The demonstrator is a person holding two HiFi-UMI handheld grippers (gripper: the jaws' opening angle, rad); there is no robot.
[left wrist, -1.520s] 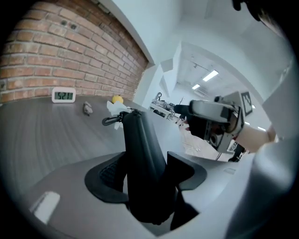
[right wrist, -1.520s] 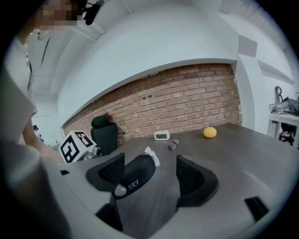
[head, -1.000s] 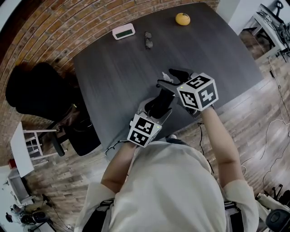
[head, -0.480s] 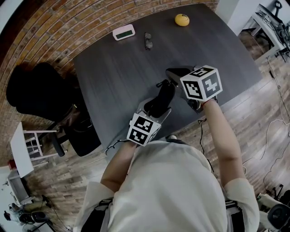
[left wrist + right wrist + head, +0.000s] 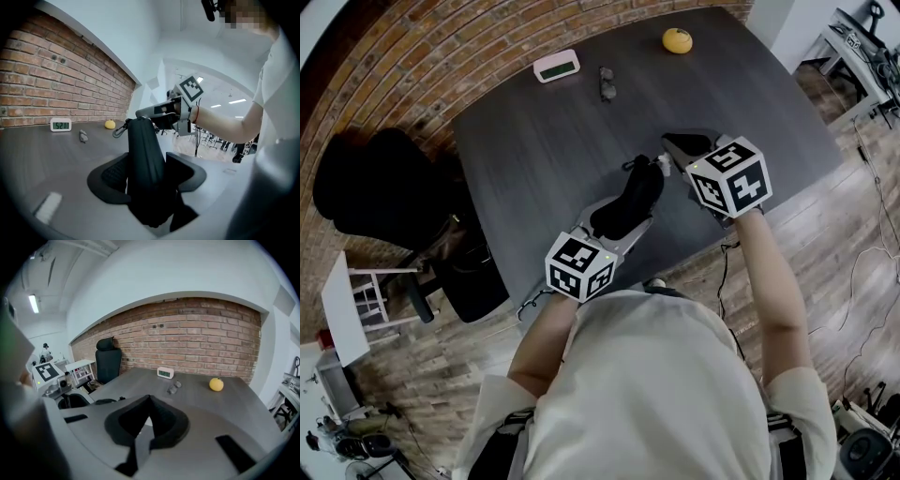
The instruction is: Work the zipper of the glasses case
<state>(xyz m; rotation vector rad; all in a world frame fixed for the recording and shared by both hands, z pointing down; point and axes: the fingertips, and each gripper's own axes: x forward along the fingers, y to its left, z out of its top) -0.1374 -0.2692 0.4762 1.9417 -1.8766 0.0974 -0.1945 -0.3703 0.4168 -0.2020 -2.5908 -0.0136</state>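
Note:
A black glasses case [image 5: 626,204] stands on end over the near part of the dark table [image 5: 534,159]. My left gripper [image 5: 619,221] holds its lower part, and its jaws are closing with the case [image 5: 144,154] pressed between the pads. A clip loop [image 5: 119,130] hangs from the case's top end. My right gripper [image 5: 664,161] is shut at that top end, its tips [image 5: 142,113] meeting the case where the zipper pull sits. The pull itself is hidden. In the right gripper view the jaws [image 5: 149,401] are closed together.
At the table's far side lie a white digital clock [image 5: 555,65], a pair of folded glasses [image 5: 606,84] and a yellow fruit [image 5: 678,39]. A black office chair [image 5: 375,187] stands left of the table, against the brick wall. The table's front edge is just below the grippers.
My right gripper went from open to shut at the case's top end and drew away to the right. My left gripper came slightly nearer the person, still holding the case.

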